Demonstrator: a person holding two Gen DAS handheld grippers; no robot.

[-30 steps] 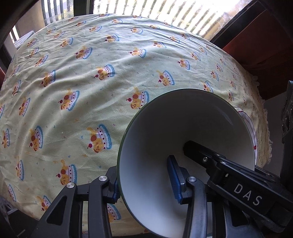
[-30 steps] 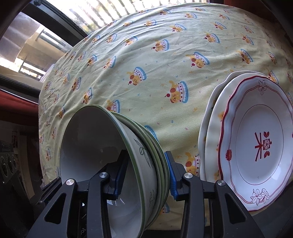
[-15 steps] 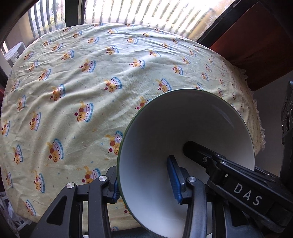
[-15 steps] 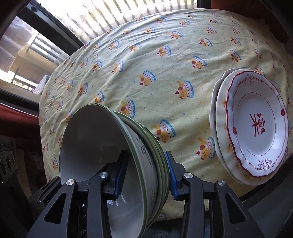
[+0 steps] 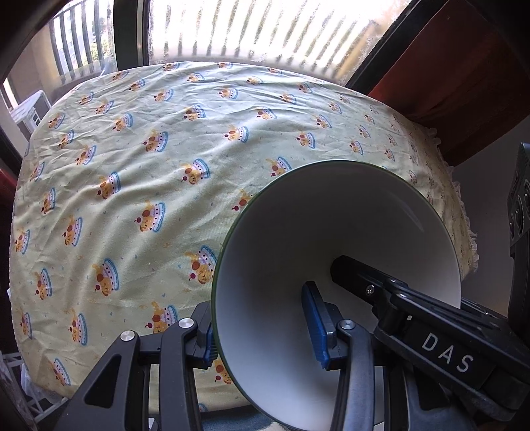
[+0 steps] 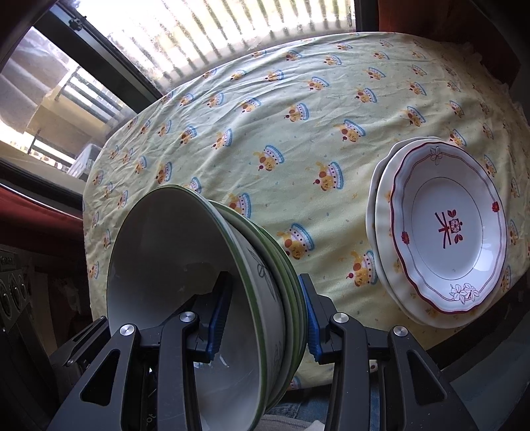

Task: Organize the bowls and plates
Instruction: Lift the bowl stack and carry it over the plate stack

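Two grippers clamp one nested stack of bowls (image 6: 198,298), tipped on its side just off the near table edge. The right gripper (image 6: 263,318) pinches the stack's wall, one blue pad inside the innermost bowl and one outside the outermost; about three or four green rims show, though the exact count is unclear. The left gripper (image 5: 261,325) grips the opposite rim, and its view shows only the white inside (image 5: 331,232), with the right gripper's black finger reaching in. Only the right view shows two stacked plates (image 6: 447,228), the red-trimmed one on top, resting near the tablecloth's (image 6: 298,116) right edge. Beyond, patterned cloth runs to the window (image 5: 265,30).
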